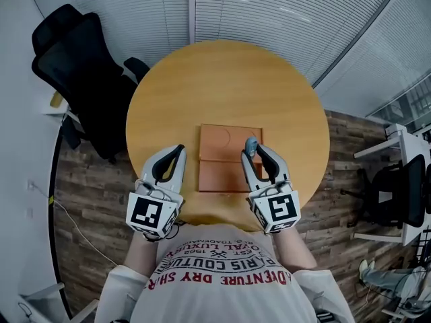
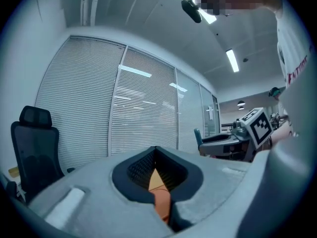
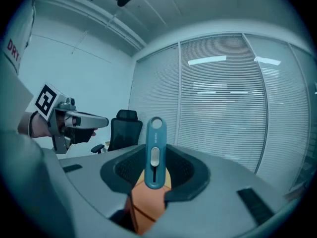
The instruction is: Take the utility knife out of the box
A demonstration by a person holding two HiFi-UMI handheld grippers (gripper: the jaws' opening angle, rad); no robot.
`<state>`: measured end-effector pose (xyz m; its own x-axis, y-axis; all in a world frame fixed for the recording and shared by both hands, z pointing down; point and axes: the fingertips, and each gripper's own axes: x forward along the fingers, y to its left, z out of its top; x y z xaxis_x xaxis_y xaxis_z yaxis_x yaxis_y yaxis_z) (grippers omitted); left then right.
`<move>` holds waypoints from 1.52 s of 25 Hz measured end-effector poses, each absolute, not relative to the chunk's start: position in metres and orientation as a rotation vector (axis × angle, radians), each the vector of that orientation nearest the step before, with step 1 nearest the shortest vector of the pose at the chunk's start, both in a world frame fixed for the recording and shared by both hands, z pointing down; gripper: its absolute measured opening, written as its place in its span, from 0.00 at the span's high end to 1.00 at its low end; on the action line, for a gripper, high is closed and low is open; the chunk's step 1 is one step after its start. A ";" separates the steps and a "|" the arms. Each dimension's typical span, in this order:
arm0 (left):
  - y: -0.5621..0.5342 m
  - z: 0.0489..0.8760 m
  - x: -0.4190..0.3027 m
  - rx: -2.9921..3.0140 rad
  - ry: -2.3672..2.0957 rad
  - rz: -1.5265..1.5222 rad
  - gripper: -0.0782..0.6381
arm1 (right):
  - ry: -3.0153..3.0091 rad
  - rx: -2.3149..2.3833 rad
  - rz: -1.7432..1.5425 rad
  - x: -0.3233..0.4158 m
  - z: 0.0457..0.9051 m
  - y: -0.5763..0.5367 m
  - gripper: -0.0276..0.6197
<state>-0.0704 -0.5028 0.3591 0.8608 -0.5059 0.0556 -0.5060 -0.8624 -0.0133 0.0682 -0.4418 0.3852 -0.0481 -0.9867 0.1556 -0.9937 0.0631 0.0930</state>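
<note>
Above the box (image 1: 219, 145), the right gripper (image 1: 254, 151) pinches the utility knife (image 3: 155, 150) upright (left gripper (image 1: 180, 149) pressed together, empty).

We see a round wooden table (image 1: 283, 93) on a wood-plank floor (image 1: 87, 194). A black office chair (image 1: 81, 73) stands just beside its far-left edge. Closed blinds (image 1: 269, 12) line the walls beyond. Well off its right edge stand a white desk (image 1: 404, 143) and a second dark chair (image 1: 397, 194).
</note>
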 end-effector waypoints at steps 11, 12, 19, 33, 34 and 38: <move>-0.502 0.362 -0.070 3.019 -0.824 0.104 0.90 | -2.155 2.044 0.037 0.065 0.385 -0.436 0.75; -0.502 0.363 -0.071 3.017 -0.825 0.108 0.90 | -2.155 2.045 0.042 0.064 0.386 -0.435 0.75; -0.506 0.365 -0.073 3.006 -0.824 0.104 0.90 | -2.143 2.072 0.008 0.062 0.381 -0.437 0.75; -0.506 0.372 -0.068 2.998 -0.797 0.119 0.90 | -2.119 2.056 0.060 0.062 0.393 -0.440 0.75; -0.505 0.373 -0.068 2.997 -0.795 0.121 0.90 | -2.118 2.056 0.061 0.063 0.393 -0.439 0.75; -0.506 0.375 -0.067 2.991 -0.787 0.118 0.90 | -2.113 2.052 0.059 0.063 0.395 -0.440 0.75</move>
